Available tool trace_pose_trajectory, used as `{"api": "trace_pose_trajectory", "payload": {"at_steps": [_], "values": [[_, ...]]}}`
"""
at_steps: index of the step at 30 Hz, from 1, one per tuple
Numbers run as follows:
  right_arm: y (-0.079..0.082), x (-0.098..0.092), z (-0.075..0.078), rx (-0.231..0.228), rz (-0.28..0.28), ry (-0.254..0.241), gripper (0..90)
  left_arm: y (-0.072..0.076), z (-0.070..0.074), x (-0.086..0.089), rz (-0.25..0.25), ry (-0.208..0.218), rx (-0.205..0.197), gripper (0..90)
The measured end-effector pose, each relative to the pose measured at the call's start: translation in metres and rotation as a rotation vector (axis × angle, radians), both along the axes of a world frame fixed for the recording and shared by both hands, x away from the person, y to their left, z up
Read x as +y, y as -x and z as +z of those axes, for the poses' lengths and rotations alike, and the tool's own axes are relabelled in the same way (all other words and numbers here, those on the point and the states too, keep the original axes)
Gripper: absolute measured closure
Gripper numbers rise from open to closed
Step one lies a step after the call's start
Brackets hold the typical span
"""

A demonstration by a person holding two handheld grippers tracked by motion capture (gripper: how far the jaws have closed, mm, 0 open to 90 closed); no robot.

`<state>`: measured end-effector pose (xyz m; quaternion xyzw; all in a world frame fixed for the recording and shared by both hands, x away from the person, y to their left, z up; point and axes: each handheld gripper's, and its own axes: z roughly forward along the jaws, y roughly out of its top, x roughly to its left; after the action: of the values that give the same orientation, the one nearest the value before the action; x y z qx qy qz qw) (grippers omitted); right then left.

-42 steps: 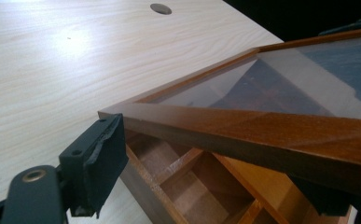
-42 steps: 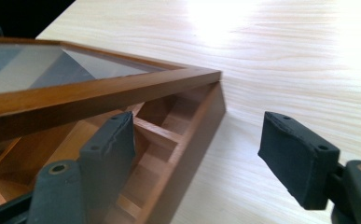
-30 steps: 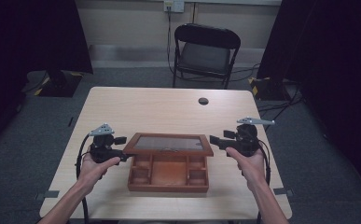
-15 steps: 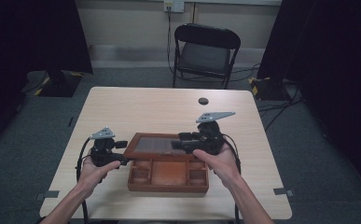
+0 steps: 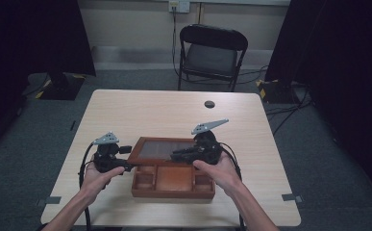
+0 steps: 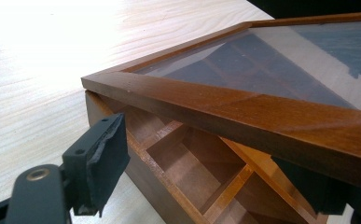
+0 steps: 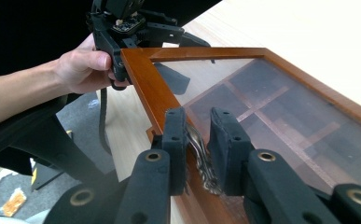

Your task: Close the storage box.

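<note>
While the box (image 5: 173,174) sits at the near edge of the bench (image 5: 126,110), its glass lid (image 5: 164,148) is already raised off the compartments at the front. Right tool (image 7: 197,140): jaws have just been closing and now pinch the ornate metal handle (image 7: 201,161) on the lid's front rail, with only that thin piece between the pads. Left tool (image 5: 126,158): jaws part-open around the lid's left corner, one pad (image 6: 104,161) standing clear of the wood, so I can't call it a clamp. I'd say the lid is partway along, its swing unfinished. Farther off, a small dark disc (image 5: 209,104), then a chair (image 5: 211,53).
</note>
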<state>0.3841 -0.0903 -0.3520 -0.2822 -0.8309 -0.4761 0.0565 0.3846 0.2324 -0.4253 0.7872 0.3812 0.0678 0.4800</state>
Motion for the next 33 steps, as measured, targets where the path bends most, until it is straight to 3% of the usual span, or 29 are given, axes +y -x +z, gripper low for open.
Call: {"api": "trace_pose_trajectory", "payload": {"at_steps": [14,21,28,33], "values": [[-0.0049,0.0018,-0.0048,0.013,0.050,-0.007,80.8,-0.0018,-0.0021,-0.0008,0.004,-0.023,0.004,20.5],[-0.0062,0.0019,-0.0061,0.001,0.040,0.019,81.0,-0.0053,-0.0048,-0.0019,0.012,-0.011,0.019,20.4],[-0.0051,0.0017,-0.0074,-0.016,0.038,0.045,81.0,-0.0061,-0.0061,-0.0039,-0.003,-0.025,0.020,20.4],[-0.0046,-0.0018,-0.0080,-0.012,0.037,0.042,80.8,-0.0058,-0.0064,-0.0032,-0.007,-0.023,0.022,19.0]]}}
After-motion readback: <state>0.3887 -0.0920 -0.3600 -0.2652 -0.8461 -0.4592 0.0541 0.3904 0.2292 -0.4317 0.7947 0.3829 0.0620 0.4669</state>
